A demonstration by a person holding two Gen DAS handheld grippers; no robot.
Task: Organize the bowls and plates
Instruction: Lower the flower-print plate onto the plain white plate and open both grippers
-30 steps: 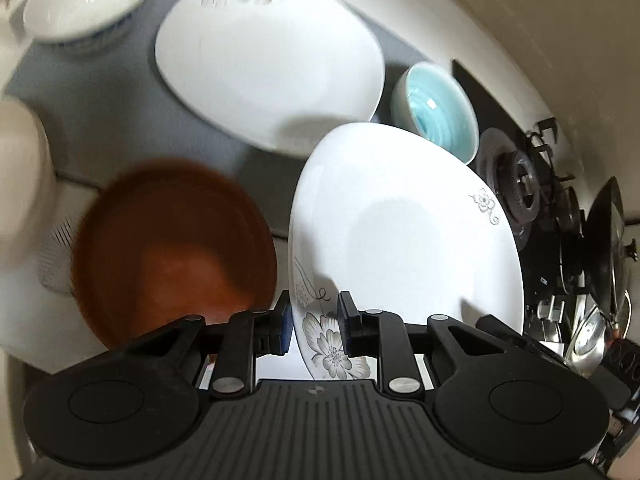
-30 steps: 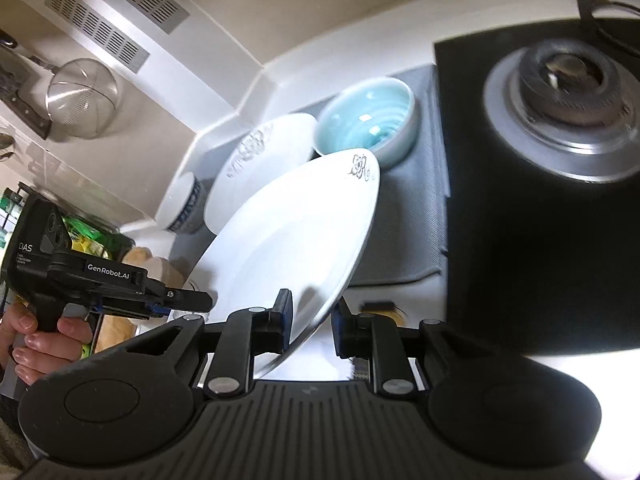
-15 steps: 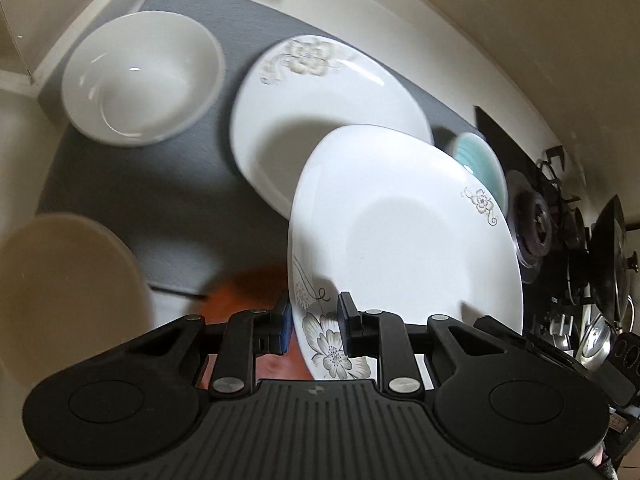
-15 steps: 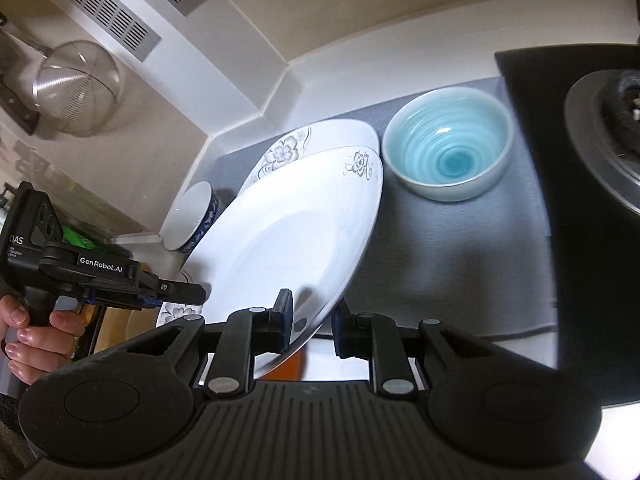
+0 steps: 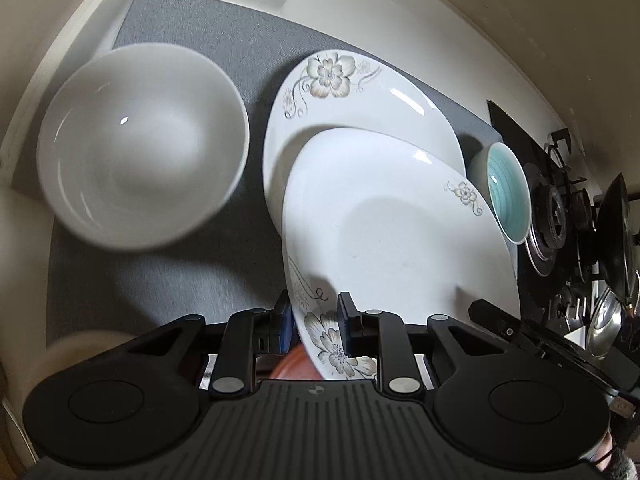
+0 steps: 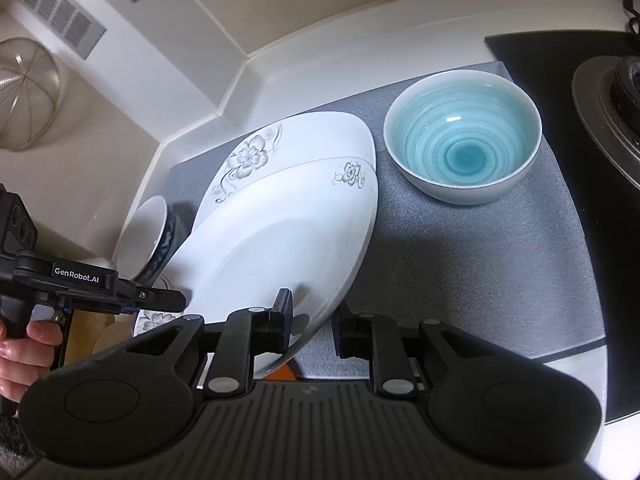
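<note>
Both my left gripper (image 5: 314, 322) and right gripper (image 6: 310, 316) clamp the flowered plate (image 5: 392, 240); only the right view shows my hand (image 6: 24, 354).

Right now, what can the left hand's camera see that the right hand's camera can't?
Only the left wrist view shows the white bowl's whole inside and a dark pan by the stove. Only the right wrist view shows a wire strainer, a wall vent and the person's hand. Both show the held flowered plate over the second flowered plate, and the blue bowl.
</note>
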